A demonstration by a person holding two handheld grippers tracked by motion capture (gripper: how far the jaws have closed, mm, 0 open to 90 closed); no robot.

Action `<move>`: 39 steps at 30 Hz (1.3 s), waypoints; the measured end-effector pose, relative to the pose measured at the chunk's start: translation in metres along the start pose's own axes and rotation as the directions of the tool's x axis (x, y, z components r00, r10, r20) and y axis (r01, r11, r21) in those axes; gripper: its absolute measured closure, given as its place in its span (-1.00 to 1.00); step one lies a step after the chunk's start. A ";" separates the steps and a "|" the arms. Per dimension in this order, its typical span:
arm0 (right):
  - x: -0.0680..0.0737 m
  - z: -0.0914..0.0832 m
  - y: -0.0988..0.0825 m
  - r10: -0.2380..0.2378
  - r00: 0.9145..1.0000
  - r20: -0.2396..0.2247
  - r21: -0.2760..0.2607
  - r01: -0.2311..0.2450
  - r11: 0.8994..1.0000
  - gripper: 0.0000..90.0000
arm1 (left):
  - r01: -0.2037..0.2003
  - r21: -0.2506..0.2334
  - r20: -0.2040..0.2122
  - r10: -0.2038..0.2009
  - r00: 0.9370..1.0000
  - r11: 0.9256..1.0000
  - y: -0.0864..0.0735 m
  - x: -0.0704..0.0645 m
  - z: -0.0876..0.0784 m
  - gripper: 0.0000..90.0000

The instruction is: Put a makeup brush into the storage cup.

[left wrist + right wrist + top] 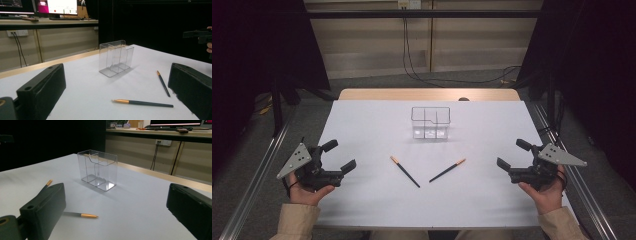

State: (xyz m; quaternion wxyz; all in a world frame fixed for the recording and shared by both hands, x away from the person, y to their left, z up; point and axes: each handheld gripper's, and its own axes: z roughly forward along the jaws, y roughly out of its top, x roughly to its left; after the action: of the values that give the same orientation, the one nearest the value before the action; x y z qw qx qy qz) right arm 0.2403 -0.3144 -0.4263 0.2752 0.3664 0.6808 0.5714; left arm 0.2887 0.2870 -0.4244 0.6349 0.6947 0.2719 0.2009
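Grippers first: left gripper [335,156] and right gripper [512,153], blocky matte black, spread wide and empty. Between them lie two slim dark chopsticks [405,171] [447,170] with tan tips on smooth white table [362,130]. Beyond, clear rectangular plastic holder [430,122].

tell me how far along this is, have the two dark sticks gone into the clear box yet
Nothing looks done yet. Both sticks, the left one and the right one, lie flat on the white table, apart from the clear box, which stands bare inside. The left gripper and right gripper are open at the table's sides, holding nothing. Picking up and placing both sticks is likely what is left.
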 end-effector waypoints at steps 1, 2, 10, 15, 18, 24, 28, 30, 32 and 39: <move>0.000 0.000 0.000 -0.001 1.000 0.000 -0.001 0.001 1.000 -0.96 | 0.002 -0.001 0.000 -0.002 1.000 1.000 0.000 0.000 0.000 -0.97; 0.000 0.000 0.000 -0.001 1.000 -0.001 -0.002 0.001 1.000 -0.96 | 0.001 -0.002 0.000 -0.001 1.000 1.000 0.000 0.000 0.000 -0.97; 0.001 0.001 0.000 -0.002 1.000 -0.004 0.001 0.002 1.000 -0.96 | 0.006 0.000 0.000 -0.006 1.000 1.000 -0.001 0.000 0.002 -0.97; 0.001 0.001 0.000 -0.003 1.000 -0.007 0.001 0.003 1.000 -0.96 | 0.008 0.003 -0.003 -0.008 1.000 1.000 -0.001 -0.001 0.003 -0.97; 0.000 0.001 0.000 -0.002 1.000 -0.009 0.002 0.002 1.000 -0.96 | 0.006 0.001 -0.002 -0.006 1.000 1.000 -0.001 -0.001 0.005 -0.97; 0.001 0.001 0.000 0.002 1.000 -0.013 -0.001 -0.002 1.000 -0.96 | 0.004 -0.002 0.003 -0.004 1.000 1.000 0.000 -0.004 0.012 -0.97; 0.001 0.001 0.000 0.002 1.000 -0.015 0.000 -0.002 1.000 -0.96 | 0.009 -0.006 0.007 -0.009 1.000 1.000 0.002 -0.006 0.018 -0.97; 0.001 0.002 0.000 0.004 1.000 -0.016 0.002 -0.004 1.000 -0.96 | 0.005 -0.010 0.010 -0.005 1.000 1.000 0.002 -0.007 0.021 -0.97; 0.001 0.002 -0.001 0.005 1.000 -0.017 0.002 -0.005 1.000 -0.96 | 0.012 -0.013 0.008 -0.012 1.000 1.000 0.003 -0.008 0.023 -0.97; 0.002 0.002 0.000 -0.002 1.000 -0.020 0.000 0.002 1.000 -0.95 | 0.015 -0.028 0.024 -0.014 1.000 1.000 0.006 -0.012 0.038 -0.97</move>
State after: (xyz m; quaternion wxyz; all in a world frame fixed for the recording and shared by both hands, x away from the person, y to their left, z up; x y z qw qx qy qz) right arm 0.2411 -0.3117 -0.4267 0.2689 0.3601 0.6838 0.5748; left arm 0.3037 0.2493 -0.4218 0.6491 0.6861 0.2667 0.1918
